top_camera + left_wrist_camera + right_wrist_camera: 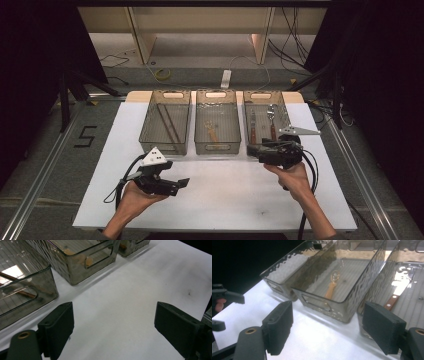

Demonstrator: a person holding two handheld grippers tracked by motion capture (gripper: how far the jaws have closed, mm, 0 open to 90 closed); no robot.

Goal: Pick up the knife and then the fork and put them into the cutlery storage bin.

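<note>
Three smoky clear bins stand in a row at the back of the white table [225, 195]. The left bin [164, 148] holds brown chopsticks [169, 125]. A wooden-handled spoon [214, 133] lies in the middle bin [217, 149]. In the right bin [264, 94] lie a knife [252, 131] and a fork [271, 122]. My left gripper [183, 183] hovers over the front left of the table, its jaws open [113, 315] with bare tabletop between them. My right gripper [253, 150] is at the right bin's near corner, open [328, 317], facing the middle bin [322, 306], the spoon [332, 286] and the knife [398, 290].
Cables trail from both grippers toward the front edge. Beyond the table are a power strip [226, 78], loose cables and wooden furniture legs. A "5" [85, 136] is marked on the floor at the left. Metal rails run along both sides.
</note>
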